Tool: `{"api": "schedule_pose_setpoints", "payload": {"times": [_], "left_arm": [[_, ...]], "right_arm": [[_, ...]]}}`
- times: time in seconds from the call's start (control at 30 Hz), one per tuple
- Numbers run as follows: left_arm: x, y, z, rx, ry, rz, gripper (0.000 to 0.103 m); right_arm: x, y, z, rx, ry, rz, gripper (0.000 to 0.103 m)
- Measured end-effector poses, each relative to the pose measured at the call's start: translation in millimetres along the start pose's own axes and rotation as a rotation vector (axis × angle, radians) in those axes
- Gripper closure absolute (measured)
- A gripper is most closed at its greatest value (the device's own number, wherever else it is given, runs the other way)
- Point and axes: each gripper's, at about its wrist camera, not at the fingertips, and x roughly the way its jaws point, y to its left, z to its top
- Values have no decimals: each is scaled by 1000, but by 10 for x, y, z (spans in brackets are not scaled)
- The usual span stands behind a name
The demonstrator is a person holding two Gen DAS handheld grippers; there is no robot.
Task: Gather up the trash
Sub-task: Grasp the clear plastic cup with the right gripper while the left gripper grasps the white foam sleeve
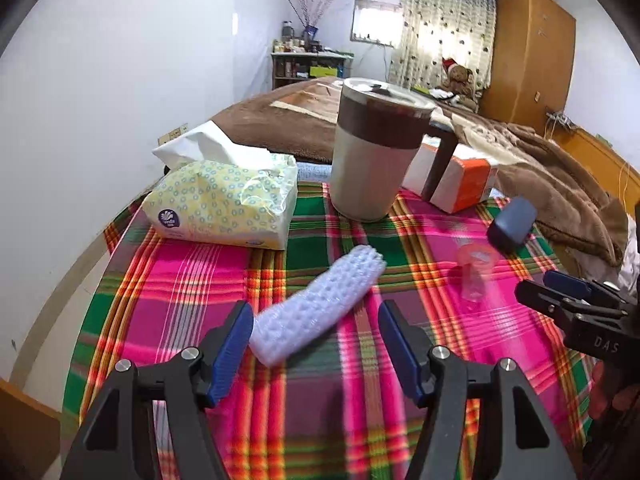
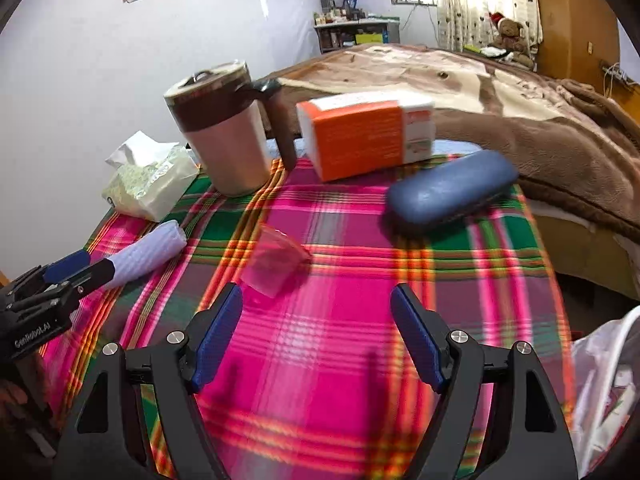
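Observation:
A white rolled bubble-wrap piece (image 1: 318, 306) lies on the plaid tablecloth (image 1: 192, 280), its near end just ahead of my open left gripper (image 1: 316, 330). It also shows in the right wrist view (image 2: 150, 250), with the left gripper (image 2: 76, 268) at its end. A small clear plastic wrapper (image 2: 276, 266) lies on the cloth just ahead and left of my open, empty right gripper (image 2: 316, 312). The wrapper shows faintly in the left wrist view (image 1: 476, 272). The right gripper (image 1: 560, 292) sits at the right edge there.
A lidded brown-and-cream mug (image 2: 224, 132), a soft tissue pack (image 1: 224, 204), an orange-and-white tissue box (image 2: 368, 132) and a blue glasses case (image 2: 448, 192) stand further back on the cloth. A bed with a brown blanket (image 2: 520, 120) lies behind. A white plastic bag (image 2: 604, 384) hangs at right.

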Motion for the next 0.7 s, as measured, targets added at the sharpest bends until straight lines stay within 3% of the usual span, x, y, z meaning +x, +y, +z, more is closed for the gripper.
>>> {"api": "schedule_pose_setpoints", "payload": {"times": [0.1, 0.17, 0.27, 0.47, 0.7], "left_arm": [[158, 61, 26, 14, 35, -11, 38], [251, 110, 42, -1, 54, -52, 38], [349, 143, 57, -7, 77, -80, 38], [482, 126, 110, 19, 93, -95, 38], [638, 19, 127, 40, 143, -97, 38]], "right_arm": [[122, 72, 32, 3, 12, -7, 27], [210, 133, 64, -1, 22, -13, 36], [313, 181, 86, 2, 44, -6, 37], [420, 193, 99, 7, 68, -13, 47], [438, 203, 117, -14, 66, -27, 51]]}}
